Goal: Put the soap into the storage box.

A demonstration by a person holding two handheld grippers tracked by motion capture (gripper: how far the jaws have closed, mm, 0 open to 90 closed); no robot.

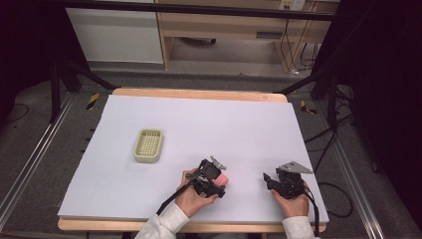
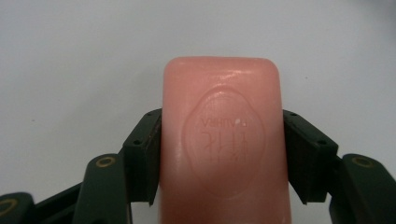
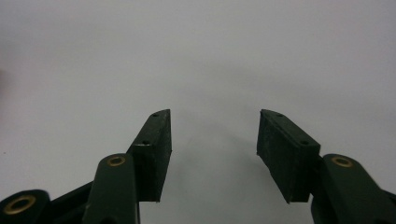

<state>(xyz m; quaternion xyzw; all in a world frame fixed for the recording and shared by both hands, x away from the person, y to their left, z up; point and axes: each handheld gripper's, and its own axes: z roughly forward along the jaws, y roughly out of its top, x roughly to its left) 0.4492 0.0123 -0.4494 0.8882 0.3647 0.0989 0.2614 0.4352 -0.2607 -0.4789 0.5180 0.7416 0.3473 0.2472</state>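
A pink bar of soap (image 2: 222, 140) with an oval stamp on its face sits between the two black pads (image 2: 147, 154) of my left gripper (image 2: 222, 156), which press on both its long sides. From above, the soap (image 1: 222, 178) pokes out to the right of the left gripper (image 1: 215, 180), low over the white table near its front edge. My right gripper (image 1: 268, 180) rests further right, its jaws apart over the bare table surface; in its own view the right gripper (image 3: 214, 156) holds nothing.
A pale yellow-green slatted soap dish (image 1: 149, 145) lies on the left half of the white table sheet (image 1: 209, 119). The table's wooden front edge (image 1: 99, 225) runs just below the person's hands. Dark floor, rails and cables surround the table.
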